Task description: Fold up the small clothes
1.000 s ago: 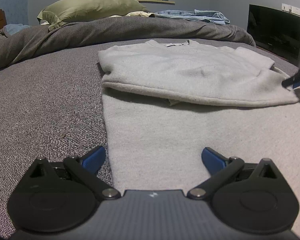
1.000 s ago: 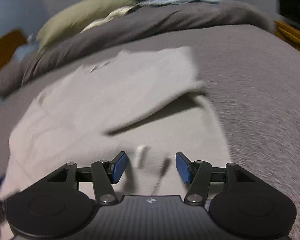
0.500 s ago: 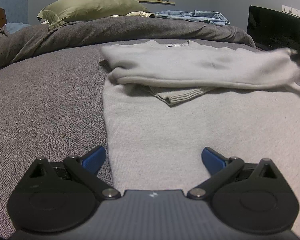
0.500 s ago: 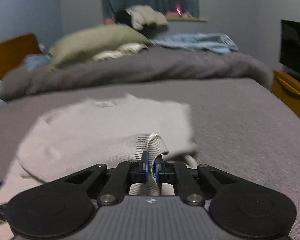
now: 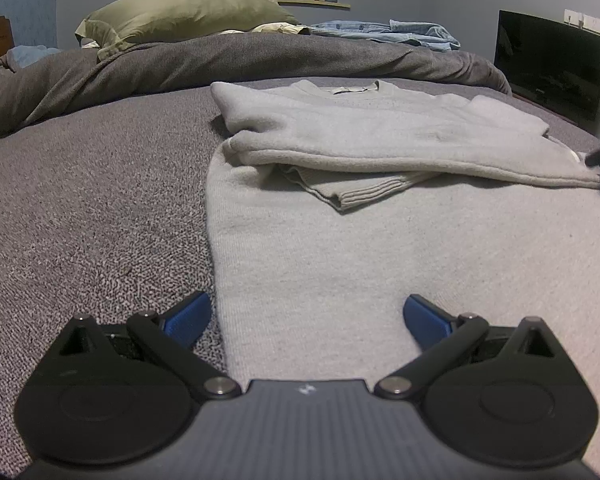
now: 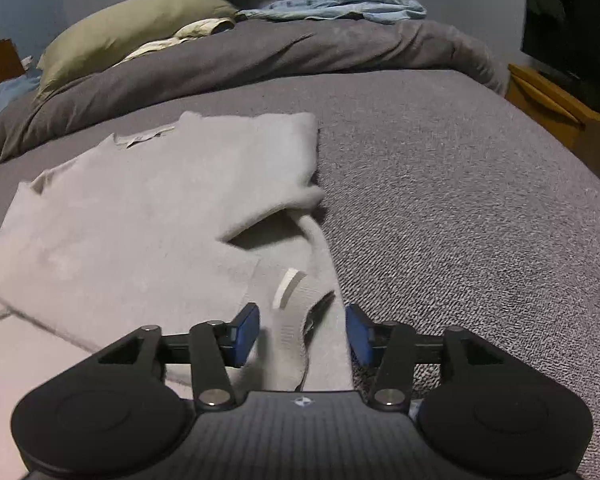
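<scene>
A pale grey sweater [image 5: 380, 132] lies flat on the grey bedspread [image 5: 80, 200], collar away from me, both sleeves folded across its body. One ribbed cuff [image 5: 364, 196] peeks out from under the top sleeve. My left gripper [image 5: 306, 316] hangs open over the sweater's lower left edge, holding nothing. In the right wrist view the sweater [image 6: 120, 220] fills the left half. My right gripper [image 6: 302, 328] is at its right edge with its jaws opening. The other sleeve's cuff [image 6: 292, 320] lies loose between the blue pads [image 6: 244, 330], which do not press on it.
A rumpled grey duvet [image 5: 220, 60], a green pillow [image 5: 180, 16] and denim clothes [image 5: 400, 32] lie at the head of the bed. A black screen [image 6: 572, 36] stands on a wooden unit [image 6: 556, 108] to the right. Bare bedspread [image 6: 460, 200] stretches right of the sweater.
The right gripper closed on the sleeve cuff, lifted it, then opened again; the sleeve now rests across the sweater. The left gripper stayed where it was.
</scene>
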The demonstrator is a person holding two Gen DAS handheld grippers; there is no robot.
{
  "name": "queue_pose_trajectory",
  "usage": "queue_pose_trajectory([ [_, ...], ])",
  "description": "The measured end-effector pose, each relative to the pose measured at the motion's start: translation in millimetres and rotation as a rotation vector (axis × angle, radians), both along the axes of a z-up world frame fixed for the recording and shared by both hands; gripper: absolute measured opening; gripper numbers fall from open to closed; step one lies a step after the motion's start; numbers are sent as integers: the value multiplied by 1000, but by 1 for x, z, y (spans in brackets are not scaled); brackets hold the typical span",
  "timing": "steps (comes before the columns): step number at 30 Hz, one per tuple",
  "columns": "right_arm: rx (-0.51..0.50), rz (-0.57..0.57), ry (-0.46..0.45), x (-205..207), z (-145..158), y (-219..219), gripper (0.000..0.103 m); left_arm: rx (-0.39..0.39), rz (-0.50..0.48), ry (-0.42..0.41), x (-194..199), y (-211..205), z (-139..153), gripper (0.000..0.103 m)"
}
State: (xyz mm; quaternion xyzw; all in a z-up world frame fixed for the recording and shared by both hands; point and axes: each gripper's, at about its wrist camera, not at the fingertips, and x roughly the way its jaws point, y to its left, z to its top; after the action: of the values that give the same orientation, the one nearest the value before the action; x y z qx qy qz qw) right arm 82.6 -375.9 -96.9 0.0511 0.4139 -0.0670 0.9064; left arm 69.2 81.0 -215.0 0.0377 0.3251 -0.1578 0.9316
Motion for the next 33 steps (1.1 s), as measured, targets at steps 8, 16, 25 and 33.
queue_pose_trajectory([
  [8,-10,112,139,-10,2,-8,76,34,63,117,-2,-5,23,103],
  [16,26,317,257,-61,1,-19,76,6,39,348,-30,14,41,103],
  [25,119,393,316,-94,-4,-28,76,10,-15,449,-78,9,46,93],
  [33,129,435,332,-114,-7,-25,63,-51,19,431,-95,11,61,46],
])
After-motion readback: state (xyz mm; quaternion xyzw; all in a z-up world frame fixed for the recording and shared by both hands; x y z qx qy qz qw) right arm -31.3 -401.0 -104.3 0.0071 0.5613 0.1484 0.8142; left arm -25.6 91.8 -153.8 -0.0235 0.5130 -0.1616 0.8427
